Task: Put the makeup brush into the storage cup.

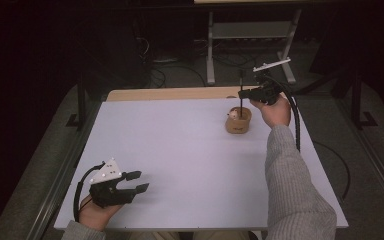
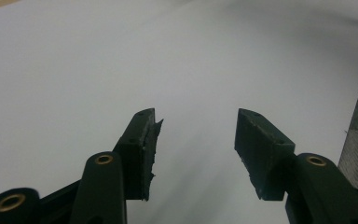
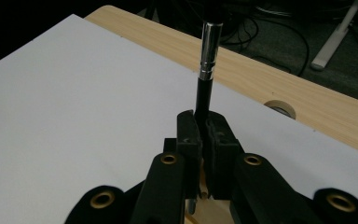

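Right gripper view: the right gripper (image 3: 204, 128) is clamped on a slim black pen with a silver metal collar (image 3: 207, 77), which stands upright over the small wooden holder (image 1: 238, 121). It looks light, stiff and smooth, so a mid-barrel hold suits it. The left gripper (image 2: 196, 140) rests apart and empty on the white tabletop (image 1: 180, 150).

The table (image 1: 180, 165) is white with a light wood edge (image 1: 170, 93). The holder (image 1: 238, 120) is tan wood. The pen (image 3: 206, 79) is black with a silver band. Both grippers, left (image 1: 139, 181) and right (image 1: 252, 95), are black; the sleeve (image 1: 292, 185) is grey ribbed knit.
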`<act>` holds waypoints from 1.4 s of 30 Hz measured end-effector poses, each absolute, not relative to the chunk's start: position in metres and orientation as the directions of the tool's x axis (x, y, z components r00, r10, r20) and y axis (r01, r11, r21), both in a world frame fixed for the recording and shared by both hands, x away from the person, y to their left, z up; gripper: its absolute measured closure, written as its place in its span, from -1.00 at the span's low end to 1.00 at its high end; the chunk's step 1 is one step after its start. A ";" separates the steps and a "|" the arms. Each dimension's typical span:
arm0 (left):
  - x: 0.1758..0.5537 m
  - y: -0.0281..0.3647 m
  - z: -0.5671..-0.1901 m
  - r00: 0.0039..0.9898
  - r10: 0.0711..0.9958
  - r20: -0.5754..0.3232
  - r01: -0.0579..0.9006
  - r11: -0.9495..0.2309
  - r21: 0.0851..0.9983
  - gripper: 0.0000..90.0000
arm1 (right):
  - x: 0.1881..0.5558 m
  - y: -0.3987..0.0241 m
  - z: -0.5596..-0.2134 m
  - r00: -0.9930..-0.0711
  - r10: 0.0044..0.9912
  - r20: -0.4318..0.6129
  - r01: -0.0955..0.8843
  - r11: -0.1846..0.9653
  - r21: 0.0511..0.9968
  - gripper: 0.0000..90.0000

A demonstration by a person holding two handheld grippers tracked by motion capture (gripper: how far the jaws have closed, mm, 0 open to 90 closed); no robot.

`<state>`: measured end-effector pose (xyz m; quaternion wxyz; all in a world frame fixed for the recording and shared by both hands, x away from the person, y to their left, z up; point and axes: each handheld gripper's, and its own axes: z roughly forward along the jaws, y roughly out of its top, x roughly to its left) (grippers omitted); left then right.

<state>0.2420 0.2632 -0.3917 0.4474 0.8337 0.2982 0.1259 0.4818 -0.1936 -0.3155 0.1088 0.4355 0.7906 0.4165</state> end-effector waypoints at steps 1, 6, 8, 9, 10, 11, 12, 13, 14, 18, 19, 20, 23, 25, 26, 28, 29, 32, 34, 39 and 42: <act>0.242 0.263 -0.391 0.790 0.610 -0.053 0.382 -0.423 0.822 0.04 | 0.482 -0.194 -0.316 -0.597 0.779 0.190 0.597 0.273 0.754 0.88; 0.242 0.263 -0.391 0.783 0.620 -0.058 0.386 -0.410 0.826 -0.08 | 0.483 -0.194 -0.317 -0.587 0.789 0.179 0.595 0.271 0.756 0.88; 0.242 0.262 -0.391 0.781 0.622 -0.060 0.388 -0.408 0.827 -0.10 | 0.483 -0.195 -0.317 -0.585 0.791 0.178 0.596 0.271 0.756 0.88; 0.242 0.262 -0.391 0.781 0.622 -0.059 0.388 -0.409 0.826 -0.15 | 0.484 -0.195 -0.318 -0.583 0.793 0.178 0.599 0.271 0.753 0.88; 0.242 0.262 -0.391 0.781 0.622 -0.057 0.387 -0.410 0.826 -0.17 | 0.484 -0.195 -0.319 -0.575 0.798 0.178 0.602 0.265 0.753 0.88; 0.242 0.262 -0.391 0.780 0.623 -0.054 0.386 -0.412 0.825 -0.20 | 0.485 -0.195 -0.320 -0.575 0.798 0.182 0.601 0.261 0.756 0.88; 0.242 0.262 -0.391 0.779 0.625 -0.054 0.386 -0.411 0.826 -0.22 | 0.485 -0.196 -0.320 -0.572 0.799 0.182 0.604 0.261 0.753 0.88; 0.242 0.263 -0.391 0.782 0.622 -0.047 0.384 -0.421 0.822 -0.23 | 0.485 -0.195 -0.321 -0.570 0.802 0.179 0.602 0.261 0.754 0.88; 0.242 0.262 -0.391 0.781 0.622 -0.048 0.383 -0.419 0.823 -0.25 | 0.485 -0.195 -0.322 -0.569 0.803 0.180 0.601 0.257 0.757 0.88; 0.243 0.262 -0.391 0.778 0.627 -0.050 0.386 -0.413 0.825 -0.30 | 0.486 -0.197 -0.327 -0.557 0.810 0.183 0.607 0.248 0.755 0.88; 0.243 0.262 -0.391 0.777 0.627 -0.051 0.386 -0.412 0.825 -0.31 | 0.486 -0.198 -0.328 -0.556 0.811 0.184 0.609 0.246 0.754 0.88; 0.243 0.263 -0.391 0.778 0.627 -0.049 0.388 -0.417 0.822 -0.32 | 0.486 -0.198 -0.329 -0.552 0.812 0.190 0.609 0.237 0.757 0.88; 0.243 0.262 -0.392 0.778 0.626 -0.049 0.386 -0.415 0.824 -0.34 | 0.486 -0.198 -0.333 -0.549 0.813 0.193 0.614 0.236 0.753 0.88; 0.243 0.262 -0.392 0.778 0.627 -0.051 0.387 -0.414 0.824 -0.35 | 0.487 -0.198 -0.335 -0.549 0.813 0.193 0.614 0.235 0.753 0.88; 0.243 0.262 -0.392 0.777 0.627 -0.050 0.388 -0.415 0.823 -0.35 | 0.487 -0.198 -0.336 -0.544 0.816 0.197 0.621 0.234 0.748 0.88; 0.243 0.262 -0.392 0.778 0.626 -0.046 0.387 -0.421 0.821 -0.35 | 0.487 -0.198 -0.337 -0.543 0.816 0.196 0.622 0.234 0.747 0.88; 0.243 0.262 -0.392 0.778 0.626 -0.045 0.386 -0.421 0.821 -0.35 | 0.487 -0.198 -0.338 -0.543 0.816 0.200 0.624 0.233 0.746 0.88; 0.243 0.262 -0.392 0.778 0.626 -0.045 0.386 -0.420 0.821 -0.35 | 0.488 -0.198 -0.339 -0.542 0.817 0.198 0.625 0.234 0.744 0.88; 0.243 0.262 -0.392 0.778 0.627 -0.046 0.386 -0.419 0.822 -0.35 | 0.488 -0.197 -0.340 -0.538 0.819 0.199 0.628 0.232 0.742 0.88; 0.243 0.262 -0.392 0.777 0.627 -0.047 0.388 -0.419 0.821 -0.35 | 0.488 -0.197 -0.344 -0.532 0.823 0.200 0.623 0.220 0.751 0.88; 0.243 0.262 -0.392 0.776 0.629 -0.050 0.389 -0.415 0.822 -0.35 | 0.488 -0.198 -0.347 -0.526 0.825 0.208 0.629 0.212 0.748 0.88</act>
